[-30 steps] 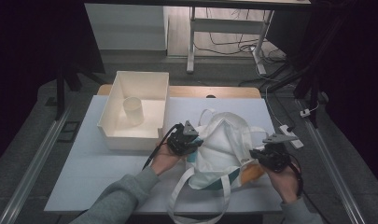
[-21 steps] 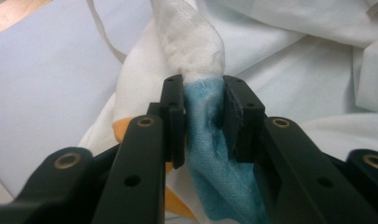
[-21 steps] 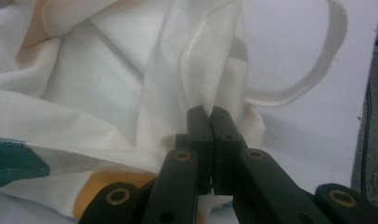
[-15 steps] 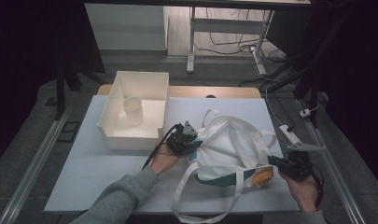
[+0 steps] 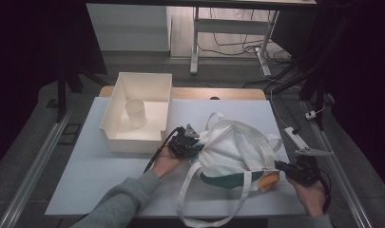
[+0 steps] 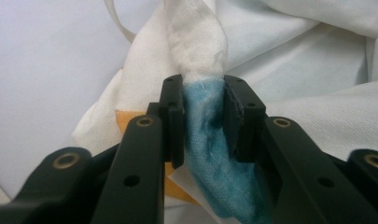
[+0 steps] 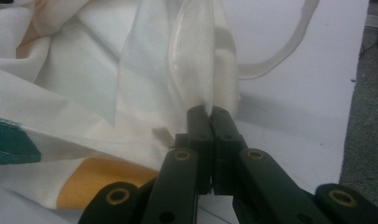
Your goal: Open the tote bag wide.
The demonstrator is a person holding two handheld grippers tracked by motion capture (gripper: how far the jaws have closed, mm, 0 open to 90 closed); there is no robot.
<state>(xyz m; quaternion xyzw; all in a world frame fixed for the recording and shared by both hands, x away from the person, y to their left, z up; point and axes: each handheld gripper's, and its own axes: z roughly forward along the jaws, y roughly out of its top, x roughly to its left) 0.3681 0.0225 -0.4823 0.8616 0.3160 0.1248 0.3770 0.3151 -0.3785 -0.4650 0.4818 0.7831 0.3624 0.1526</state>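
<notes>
White cloth bag [image 5: 233, 149] with teal and orange print, long pale straps: lies crumpled on the white surface [image 5: 100, 175], right of centre, between the two claws. Left claw [image 5: 192, 142]: at the bag's left edge, clenched on a bunched fold of the cloth, white above and teal below, which fills the gap between its jaws in the left gripper view [image 6: 203, 112]. Right claw [image 5: 279, 165]: at the bag's lower right corner, beside the orange patch; in the right gripper view [image 7: 212, 116] its jaws are pressed together on a thin white edge of the bag that stands up from their tips. One strap loops off the near edge of the surface. White bin [image 5: 140, 111]: on the surface, left of the bag, near the left claw, holding a white cup [image 5: 135, 113] upright inside.
</notes>
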